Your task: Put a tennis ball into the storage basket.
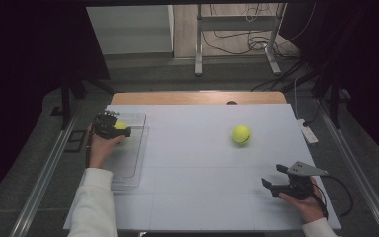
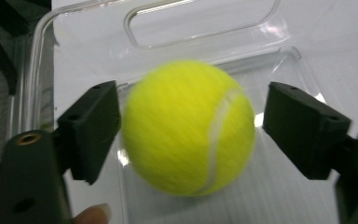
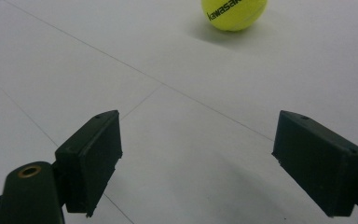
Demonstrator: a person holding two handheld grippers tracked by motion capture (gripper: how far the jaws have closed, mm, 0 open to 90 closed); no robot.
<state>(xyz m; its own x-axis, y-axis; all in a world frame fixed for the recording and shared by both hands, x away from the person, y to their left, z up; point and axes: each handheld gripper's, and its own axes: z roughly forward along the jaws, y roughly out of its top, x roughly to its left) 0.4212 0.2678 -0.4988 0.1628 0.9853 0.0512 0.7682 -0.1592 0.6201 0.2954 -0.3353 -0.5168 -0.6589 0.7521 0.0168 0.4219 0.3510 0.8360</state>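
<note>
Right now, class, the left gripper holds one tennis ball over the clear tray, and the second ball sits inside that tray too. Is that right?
Not quite. The second tennis ball lies on the bare white table, well outside the clear tray, as the high view shows. The left gripper does have its ball over the tray.

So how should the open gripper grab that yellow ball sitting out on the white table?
Best across its middle, the widest part. The tennis ball is round, so any side would do, and nothing stands close to it. The right gripper is open, and its view shows the ball straight ahead, so come from the near side, low, one jaw on each side.
</note>
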